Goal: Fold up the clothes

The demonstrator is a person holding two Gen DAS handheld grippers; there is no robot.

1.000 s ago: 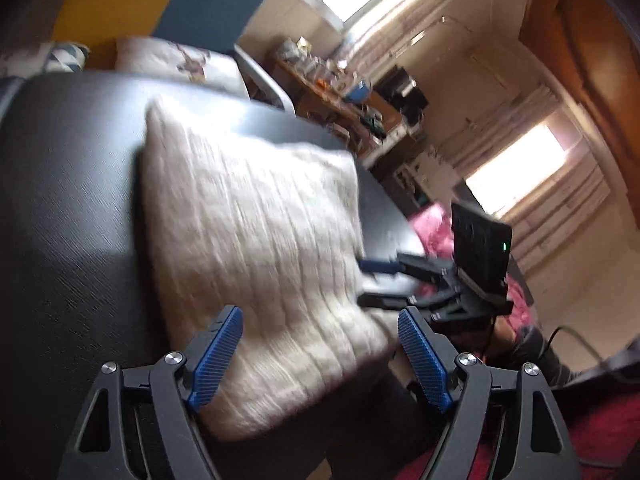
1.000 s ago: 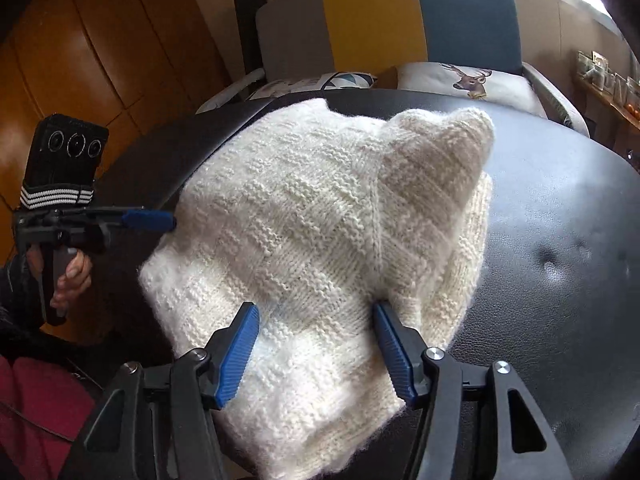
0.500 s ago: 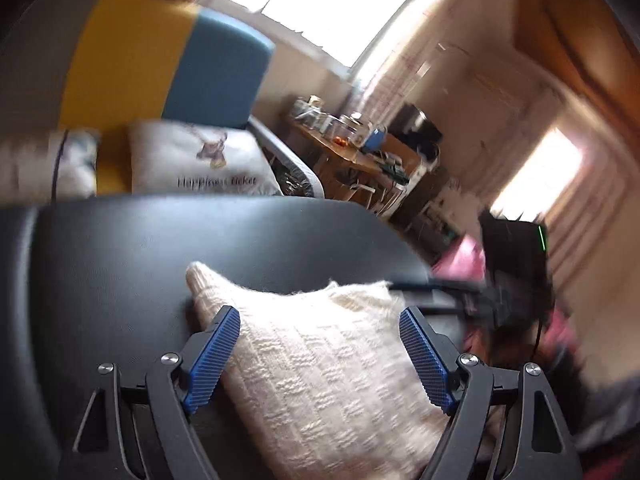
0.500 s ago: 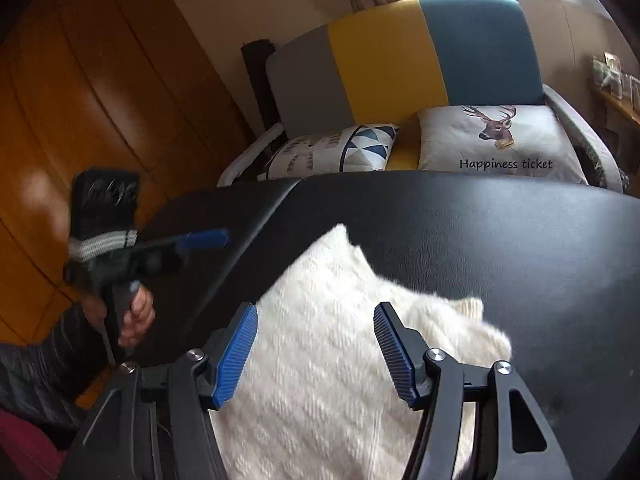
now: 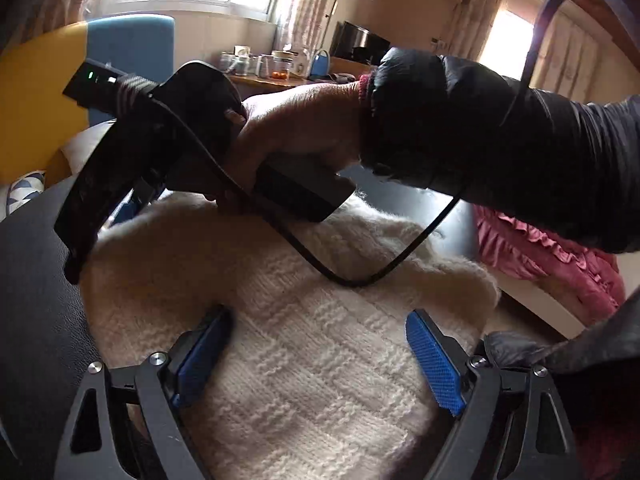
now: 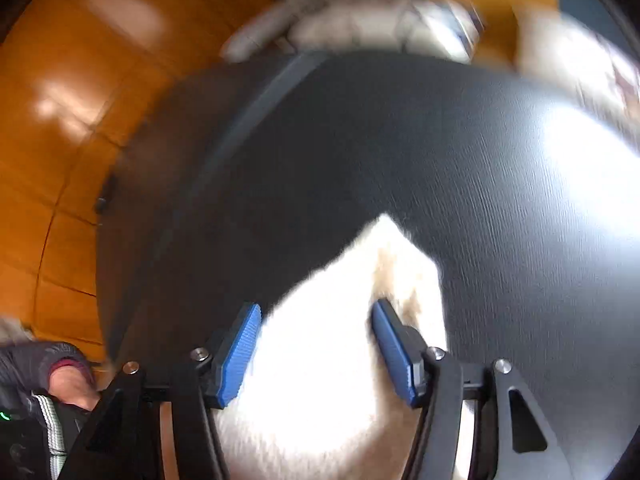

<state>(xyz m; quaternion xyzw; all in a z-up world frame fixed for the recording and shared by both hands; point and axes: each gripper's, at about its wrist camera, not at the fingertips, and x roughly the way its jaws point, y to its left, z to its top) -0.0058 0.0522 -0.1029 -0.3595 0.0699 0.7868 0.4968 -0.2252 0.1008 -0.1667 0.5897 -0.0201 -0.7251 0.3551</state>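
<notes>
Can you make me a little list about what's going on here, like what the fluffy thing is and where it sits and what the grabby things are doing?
clothing: white knitted sweater, folded
resting on: black table
left hand-held gripper: open, sweater between its fingers
right hand-held gripper: open, over a sweater corner
hand: holds the right tool's handle
cable: droops onto the sweater
right view: blurred

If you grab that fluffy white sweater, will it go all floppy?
Probably floppy: the white sweater is soft chunky knit, lying folded and rumpled on the black table. Its fuzzy surface likely grips rather than slips. It looks bulky, so probably light for its size.
</notes>
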